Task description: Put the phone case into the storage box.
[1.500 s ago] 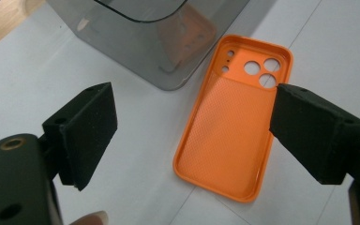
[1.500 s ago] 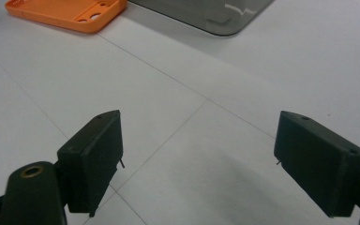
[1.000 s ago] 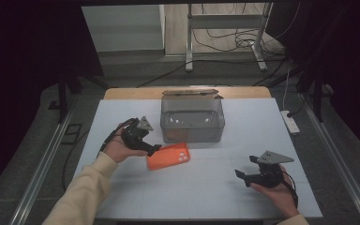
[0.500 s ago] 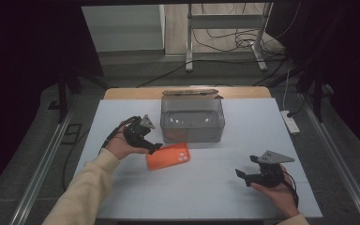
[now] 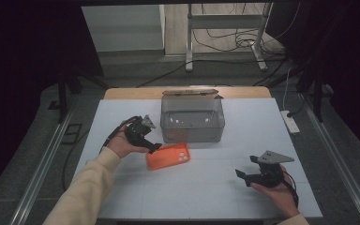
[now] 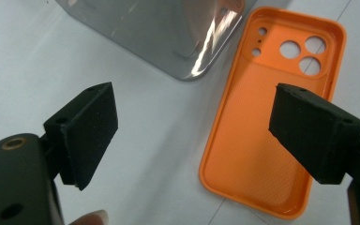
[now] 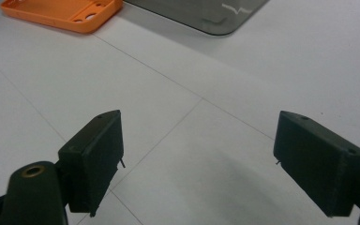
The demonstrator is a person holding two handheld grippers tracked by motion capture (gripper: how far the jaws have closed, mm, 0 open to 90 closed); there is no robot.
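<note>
Fingers [image 6: 89, 136] on my left gripper [image 5: 145, 137] wide over orange phone case [image 6: 267, 126] (right [image 5: 252, 175] wide, idle); reach step — next, straddle its edge, close.

A clear plastic container [image 6: 168, 33] was seen beyond the left jaws, toward their upper middle. The white table [image 7: 243, 61] was spread beneath both jaw pairs, crossed by thin seam lines.

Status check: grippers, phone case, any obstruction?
Left gripper open above orange phone case. Right gripper open, idle. Case flat on table, beside clear box. Nothing blocking.
</note>
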